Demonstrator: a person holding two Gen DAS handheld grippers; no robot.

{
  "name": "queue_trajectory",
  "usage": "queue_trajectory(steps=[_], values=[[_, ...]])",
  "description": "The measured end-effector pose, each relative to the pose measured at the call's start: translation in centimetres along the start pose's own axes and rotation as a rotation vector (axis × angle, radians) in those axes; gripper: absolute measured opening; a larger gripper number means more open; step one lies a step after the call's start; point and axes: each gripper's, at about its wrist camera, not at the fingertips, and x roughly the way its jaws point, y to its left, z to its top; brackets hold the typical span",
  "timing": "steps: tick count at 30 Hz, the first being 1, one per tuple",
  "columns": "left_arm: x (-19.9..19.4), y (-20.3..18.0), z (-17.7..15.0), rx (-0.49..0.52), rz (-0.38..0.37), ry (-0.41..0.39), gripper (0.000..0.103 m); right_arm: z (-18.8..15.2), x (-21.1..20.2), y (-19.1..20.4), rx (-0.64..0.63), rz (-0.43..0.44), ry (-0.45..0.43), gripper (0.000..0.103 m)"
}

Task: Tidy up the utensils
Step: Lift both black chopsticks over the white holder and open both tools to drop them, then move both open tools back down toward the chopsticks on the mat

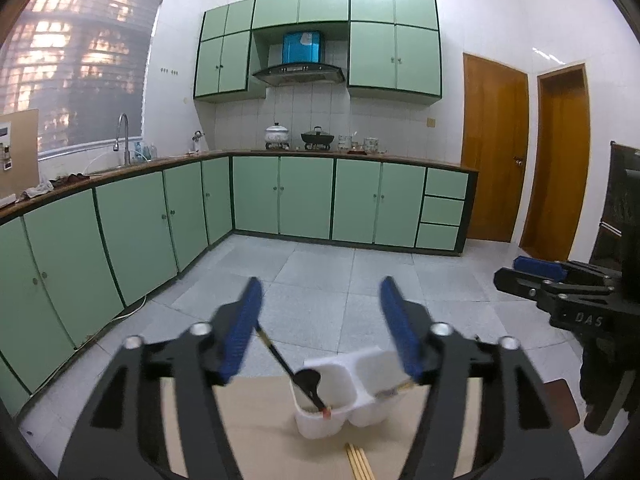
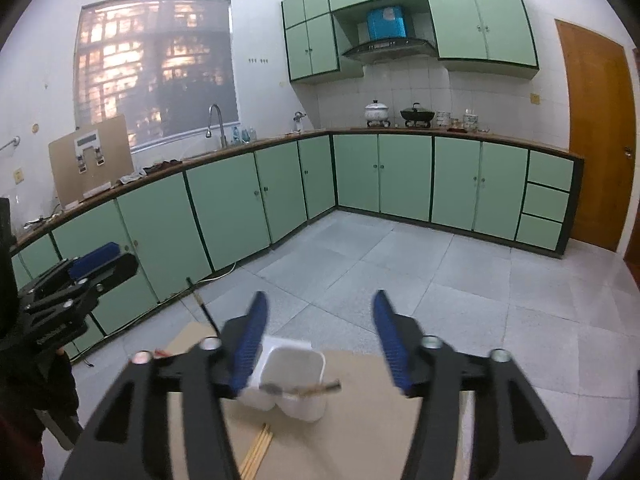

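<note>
A white plastic holder (image 1: 352, 384) with two open-topped compartments stands on a pale brown board (image 1: 260, 432) and serves as the landmark. In the left wrist view a black spoon (image 1: 306, 380) and a dark chopstick (image 1: 288, 368) lean out of the holder's left compartment, slanting up to the left. The right compartment has a thin, blurred stick (image 2: 316, 390) lying across its near rim; what it is I cannot tell. Just in front of the holder, loose wooden chopsticks (image 1: 360, 462) lie flat on the board.

The left gripper (image 1: 320, 328) hangs above and behind the holder, its ribbed blue pads (image 1: 244, 328) spread wide, pinching nothing; the chopstick passes close by the left pad, and contact cannot be judged. The right gripper (image 2: 318, 336) also sits over the holder with its blue pads (image 2: 390, 340) spread apart and nothing between them.

The board's far edge runs just beyond the holder. Past it lies open grey tiled floor (image 2: 440, 280), bounded by green cabinets (image 1: 304, 196) well away.
</note>
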Motion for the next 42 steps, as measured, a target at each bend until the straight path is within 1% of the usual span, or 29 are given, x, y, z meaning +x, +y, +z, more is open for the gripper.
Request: queue_trajectory(steps=[1,3,4,5,6,8,9,11,14,15,17,21,25,26,28,30,34,36,42], values=[[-0.9,-0.1,-0.7,0.003,-0.006,-0.001,0.068,-0.8,-1.2,0.1,-0.008,-0.003,-0.009,0.069],[-2.6,-0.3,-2.2,0.007,0.001,0.0,0.076,-2.1,-2.6,0.4,-0.021,-0.016,-0.017,0.087],[-3.3,-0.4,-3.1,0.003,0.005,0.003,0.078,-3.3,-3.7,0.6,-0.027,-0.027,-0.024,0.09],[-4.0,-0.4,-4.1,-0.003,0.007,0.008,0.08,-4.1,-4.3,0.8,-0.03,-0.031,-0.027,0.095],[-5.0,-0.4,-5.7,-0.013,0.009,0.019,0.082,-5.2,-5.0,1.0,-0.033,-0.034,-0.027,0.097],[-5.9,-0.3,-7.9,-0.024,0.018,0.041,0.085,-7.4,-6.0,1.4,-0.035,-0.042,-0.016,0.097],[-6.5,-0.3,-9.7,-0.03,0.029,0.062,0.085,-8.6,-6.4,1.6,-0.034,-0.044,-0.003,0.097],[-7.4,-0.2,-12.2,-0.037,0.057,0.095,0.085,-10.9,-6.9,2.0,-0.028,-0.053,0.02,0.097],[-8.3,0.7,-16.4,-0.081,0.086,0.162,0.085,-14.2,-7.3,2.9,-0.027,-0.071,0.053,0.097],[-8.5,1.1,-17.3,-0.091,0.096,0.176,0.085,-15.3,-7.3,3.2,-0.024,-0.074,0.067,0.097],[-8.8,1.7,-19.5,-0.099,0.135,0.211,0.085,-17.5,-7.3,3.7,-0.004,-0.077,0.093,0.097],[-9.2,2.4,-22.8,-0.102,0.181,0.259,0.085,-21.8,-6.7,4.7,0.03,-0.077,0.152,0.097],[-9.3,3.0,-24.6,-0.091,0.206,0.308,0.085,-25.0,-5.7,6.3,0.036,-0.085,0.214,0.097],[-9.3,3.2,-25.1,-0.082,0.214,0.325,0.085,-25.6,-5.4,6.7,0.035,-0.087,0.227,0.097],[-9.4,3.2,-25.8,-0.073,0.227,0.35,0.085,-26.8,-4.9,7.4,0.032,-0.081,0.252,0.093],[-9.4,3.5,-26.4,-0.072,0.231,0.374,0.085,-27.6,-4.5,8.0,0.036,-0.073,0.281,0.084],[-9.4,3.5,-27.0,-0.063,0.236,0.401,0.085,-28.5,-4.1,8.7,0.044,-0.061,0.324,0.076],[-9.5,3.5,-26.9,-0.065,0.233,0.406,0.086,-29.0,-3.7,9.3,0.03,-0.06,0.354,0.067],[-9.4,3.7,-26.9,-0.076,0.228,0.411,0.086,-29.6,-3.2,10.1,0.023,-0.04,0.404,0.062]])
